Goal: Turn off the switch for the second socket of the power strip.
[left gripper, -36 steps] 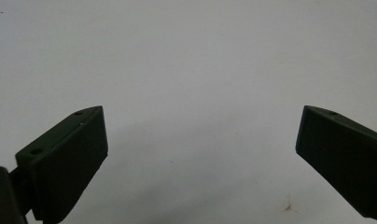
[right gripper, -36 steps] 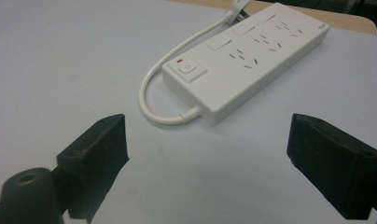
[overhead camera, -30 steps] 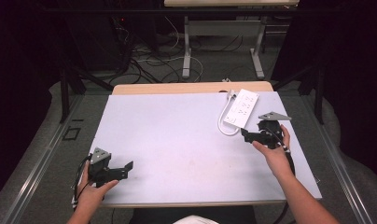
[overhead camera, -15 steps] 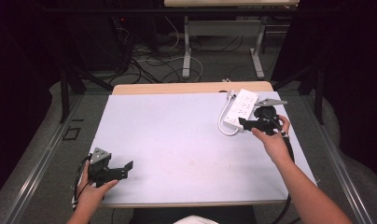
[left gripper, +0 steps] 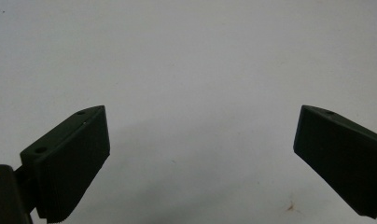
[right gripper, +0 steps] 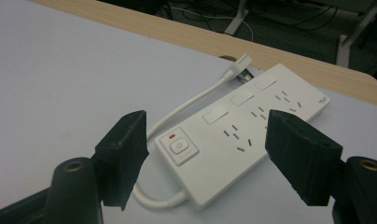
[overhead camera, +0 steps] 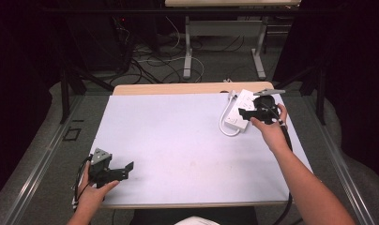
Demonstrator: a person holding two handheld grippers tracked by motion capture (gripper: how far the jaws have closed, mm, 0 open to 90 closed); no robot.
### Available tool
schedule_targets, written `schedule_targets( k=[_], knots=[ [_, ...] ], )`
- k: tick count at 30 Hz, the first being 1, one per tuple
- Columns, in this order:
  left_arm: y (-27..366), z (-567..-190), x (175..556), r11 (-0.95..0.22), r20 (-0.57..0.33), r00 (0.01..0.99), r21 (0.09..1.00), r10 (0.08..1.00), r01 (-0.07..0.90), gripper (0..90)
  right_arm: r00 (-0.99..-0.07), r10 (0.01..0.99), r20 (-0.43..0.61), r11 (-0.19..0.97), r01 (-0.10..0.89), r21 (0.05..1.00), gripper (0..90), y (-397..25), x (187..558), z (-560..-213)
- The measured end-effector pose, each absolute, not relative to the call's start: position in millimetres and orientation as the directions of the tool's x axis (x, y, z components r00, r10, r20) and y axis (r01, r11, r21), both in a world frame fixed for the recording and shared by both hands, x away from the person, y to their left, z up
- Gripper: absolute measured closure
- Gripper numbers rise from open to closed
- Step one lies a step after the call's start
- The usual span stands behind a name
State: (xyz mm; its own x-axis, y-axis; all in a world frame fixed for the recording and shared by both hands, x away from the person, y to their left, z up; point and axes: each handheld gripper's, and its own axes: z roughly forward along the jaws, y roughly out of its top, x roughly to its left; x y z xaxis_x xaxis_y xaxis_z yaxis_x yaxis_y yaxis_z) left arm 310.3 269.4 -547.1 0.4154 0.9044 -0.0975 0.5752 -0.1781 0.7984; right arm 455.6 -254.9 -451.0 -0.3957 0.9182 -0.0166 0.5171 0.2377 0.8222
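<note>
One white power strip (right gripper: pixel 245 135) lies at the far right of the table (overhead camera: pixel 187 136), near its back edge, on the pale sheet that covers the tabletop. It carries one power button (right gripper: pixel 178 146) at its near end, with a small red mark beside it. Its single white cable (right gripper: pixel 186 105) loops out from the near end and runs along the strip's side to one plug (right gripper: pixel 238 67) resting near the wooden back edge. The right gripper (right gripper: pixel 205 158) hovers just above the strip with its two jaws spread wide, the strip's button end between them and untouched. The left gripper (overhead camera: pixel 113 169) sits low at the near left corner of the table, well apart from the strip, its two jaws also wide open over bare sheet.
</note>
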Motion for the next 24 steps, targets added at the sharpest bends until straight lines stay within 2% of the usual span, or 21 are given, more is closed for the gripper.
schedule_targets(
  k=[9, 24],
  knots=[
    [270, -547, 311, -0.182, -0.095, 0.416, 0.796, 0.904, 0.578, 3.6, -0.373, 0.928, -0.014, 0.214, 0.503, 0.838, 31.5, -254, 471, -446],
    [271, -548, 311, -0.177, -0.101, 0.414, 0.796, 0.905, 0.579, 3.8, -0.326, 0.944, -0.049, 0.23, 0.546, 0.805, 30.4, -248, 498, -455]
  ],
)
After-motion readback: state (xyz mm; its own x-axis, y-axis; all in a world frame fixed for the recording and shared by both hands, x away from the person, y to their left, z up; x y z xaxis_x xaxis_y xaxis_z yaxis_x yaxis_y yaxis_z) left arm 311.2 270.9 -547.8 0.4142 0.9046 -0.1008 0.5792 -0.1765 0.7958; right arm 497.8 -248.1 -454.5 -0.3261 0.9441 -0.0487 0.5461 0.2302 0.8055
